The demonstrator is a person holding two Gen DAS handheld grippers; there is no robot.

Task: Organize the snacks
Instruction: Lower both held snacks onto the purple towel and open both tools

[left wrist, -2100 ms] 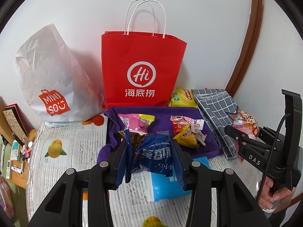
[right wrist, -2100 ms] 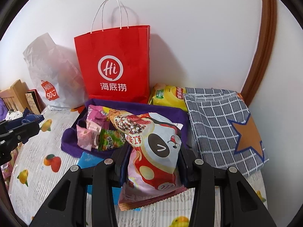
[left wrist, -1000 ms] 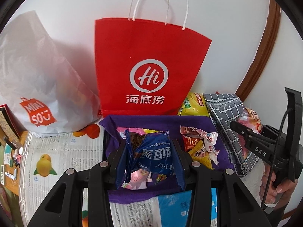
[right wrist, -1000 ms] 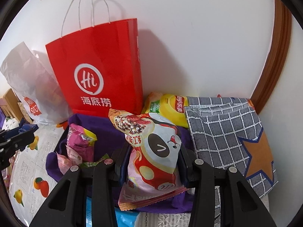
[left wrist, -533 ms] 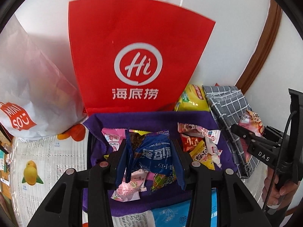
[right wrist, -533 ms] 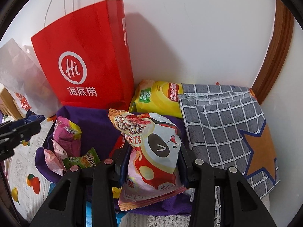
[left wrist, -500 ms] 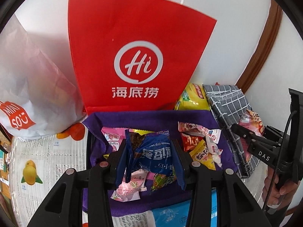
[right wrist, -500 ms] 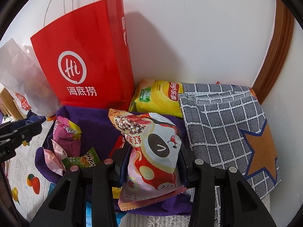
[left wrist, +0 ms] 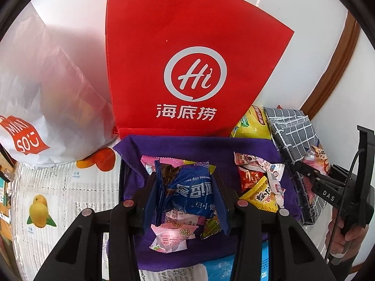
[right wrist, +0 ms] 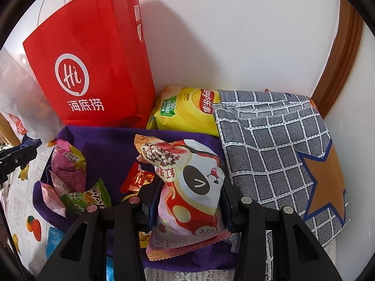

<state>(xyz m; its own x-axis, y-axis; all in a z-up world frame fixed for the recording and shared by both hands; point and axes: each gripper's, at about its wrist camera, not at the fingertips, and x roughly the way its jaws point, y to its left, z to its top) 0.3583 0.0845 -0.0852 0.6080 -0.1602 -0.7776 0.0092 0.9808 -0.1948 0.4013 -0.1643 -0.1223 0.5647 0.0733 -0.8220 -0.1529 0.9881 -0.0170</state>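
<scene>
My left gripper [left wrist: 186, 194] is shut on a blue cookie packet [left wrist: 189, 187], held just above a purple-lined tray [left wrist: 187, 144]. Under it lie pink and green snack packets [left wrist: 173, 234]. Red and yellow packets [left wrist: 260, 182] fill the tray's right part. My right gripper [right wrist: 189, 201] is shut on a pink-and-red panda snack bag [right wrist: 187, 194], held over the right side of the purple-lined tray [right wrist: 110, 145]. That bag also shows at the right edge of the left wrist view [left wrist: 316, 161]. A pink packet [right wrist: 68, 164] and a green one [right wrist: 89, 197] lie in the tray's left part.
A red paper bag [left wrist: 187, 58] stands against the wall right behind the tray, with a white plastic bag [left wrist: 42, 82] to its left. A yellow chip bag [right wrist: 187, 110] and a grey checked cloth pouch [right wrist: 281, 152] lie at the right. A fruit-print cloth [left wrist: 58, 192] covers the surface.
Both grippers have sunk and moved forward toward the tray and the red bag, which now look larger. Each still holds its packet.
</scene>
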